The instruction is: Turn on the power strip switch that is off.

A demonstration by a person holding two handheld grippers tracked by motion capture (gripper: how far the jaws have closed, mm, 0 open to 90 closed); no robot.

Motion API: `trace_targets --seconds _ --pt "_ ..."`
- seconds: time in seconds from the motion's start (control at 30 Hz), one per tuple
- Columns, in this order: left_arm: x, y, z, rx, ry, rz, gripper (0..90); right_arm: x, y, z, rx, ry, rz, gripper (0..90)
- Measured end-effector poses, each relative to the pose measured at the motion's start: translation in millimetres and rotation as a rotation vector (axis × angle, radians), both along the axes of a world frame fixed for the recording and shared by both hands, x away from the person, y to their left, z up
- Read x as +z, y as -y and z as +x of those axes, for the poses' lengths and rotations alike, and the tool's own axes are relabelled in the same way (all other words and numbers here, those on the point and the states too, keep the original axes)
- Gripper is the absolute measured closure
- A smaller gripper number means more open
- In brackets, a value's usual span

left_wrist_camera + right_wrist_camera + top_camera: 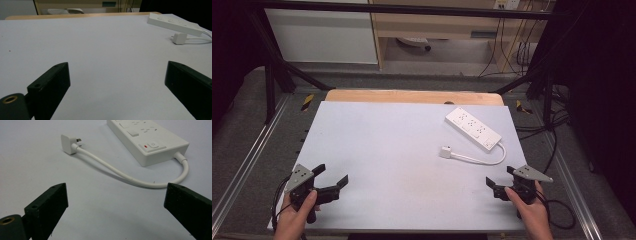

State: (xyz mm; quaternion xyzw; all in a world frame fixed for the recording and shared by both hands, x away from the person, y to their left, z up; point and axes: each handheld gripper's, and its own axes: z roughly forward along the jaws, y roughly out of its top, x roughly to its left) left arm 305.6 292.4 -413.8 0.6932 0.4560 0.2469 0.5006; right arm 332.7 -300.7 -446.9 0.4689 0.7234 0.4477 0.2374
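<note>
A white power strip [473,128] lies at the right rear of the pale table, its short white cable [492,160] looping round to a white plug [446,152] that rests on the surface. In the right gripper view the power strip [147,138], the cable [120,172] and the plug [68,143] lie just ahead of the wide-apart jaws. My right gripper [501,177] is held at the front right, open and empty. My left gripper [332,174] is held at the front left, open and empty, with the power strip [173,23] and plug [179,38] far off.
The pale table [382,150] has a wooden strip [412,96] along its far edge. A black frame and metal rails surround the table, with loose cables [557,125] on the floor at the right. Shelving stands behind.
</note>
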Motion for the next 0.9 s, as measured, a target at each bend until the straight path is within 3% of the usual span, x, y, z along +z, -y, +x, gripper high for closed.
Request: trace_targets --seconds 0.27,0.9 --pt "-1.4 -0.6 0.8 -0.009 -0.006 0.005 6.2 2.0 -3.0 -3.0 0.010 0.009 -0.012 4.4" --pt "-2.8 -1.0 1.6 -0.015 -0.008 0.010 5.9 14.9 -3.0 -9.4 -0.008 0.033 0.012 3.2"
